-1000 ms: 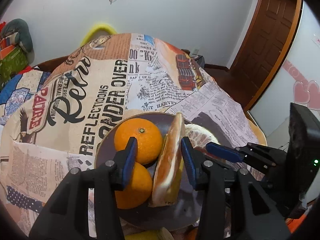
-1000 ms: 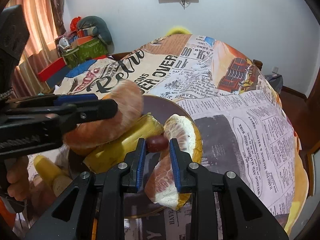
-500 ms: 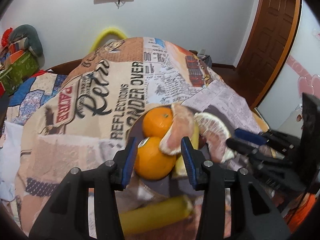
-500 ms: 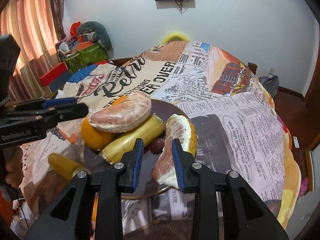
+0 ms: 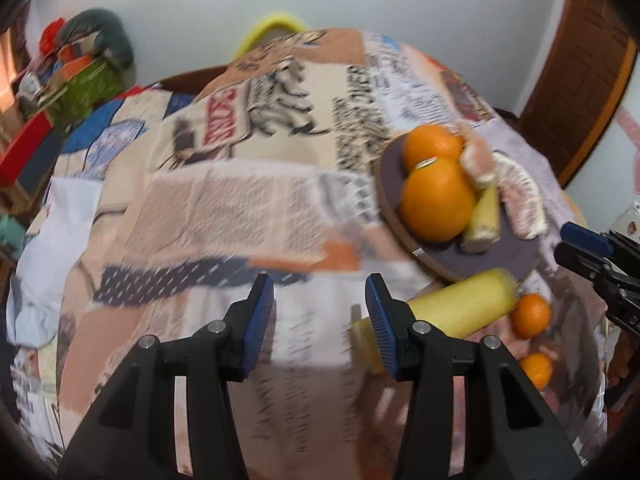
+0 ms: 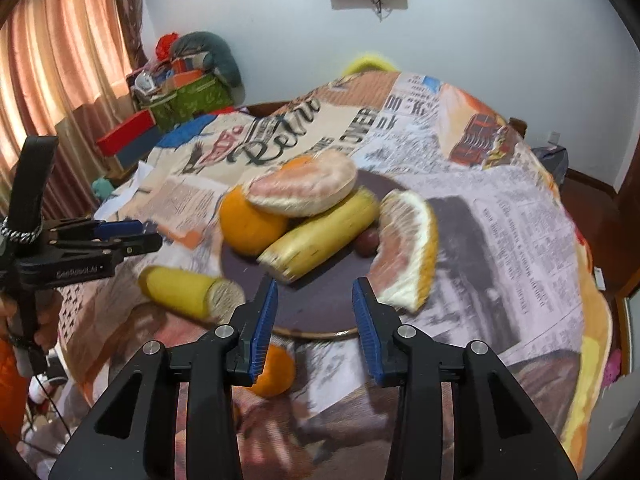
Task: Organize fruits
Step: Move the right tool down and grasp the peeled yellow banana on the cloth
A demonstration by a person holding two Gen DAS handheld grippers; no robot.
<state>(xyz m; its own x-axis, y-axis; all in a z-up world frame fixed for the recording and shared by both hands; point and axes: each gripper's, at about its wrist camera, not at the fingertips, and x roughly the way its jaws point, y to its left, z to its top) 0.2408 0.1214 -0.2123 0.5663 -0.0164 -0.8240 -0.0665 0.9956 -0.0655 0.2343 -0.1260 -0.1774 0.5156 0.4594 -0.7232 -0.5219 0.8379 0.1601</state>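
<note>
A dark round plate [image 6: 320, 312] [image 5: 516, 258] holds two oranges [image 5: 438, 200], a banana piece [image 6: 320, 236], two pomelo wedges [image 6: 408, 244] [image 6: 304, 188] and a small dark grape [image 6: 366, 242]. My right gripper [image 6: 314, 320] is open and empty just in front of the plate's near rim. My left gripper [image 5: 320, 312] is open and empty over bare cloth, left of the plate. A second banana piece [image 6: 188, 292] [image 5: 456, 308] and small oranges [image 5: 530, 316] [image 6: 274, 372] lie on the cloth beside the plate.
The round table is covered with a newspaper-print cloth [image 5: 240, 208]. Its edge drops off close behind both grippers. A cluttered shelf with boxes [image 6: 176, 92] stands by the curtain at the left. A wooden door [image 5: 576, 64] is at the far right.
Both grippers have backed away from the plate and opened wider. The left let go of its pomelo wedge and swung left; the right released the grape onto the plate.
</note>
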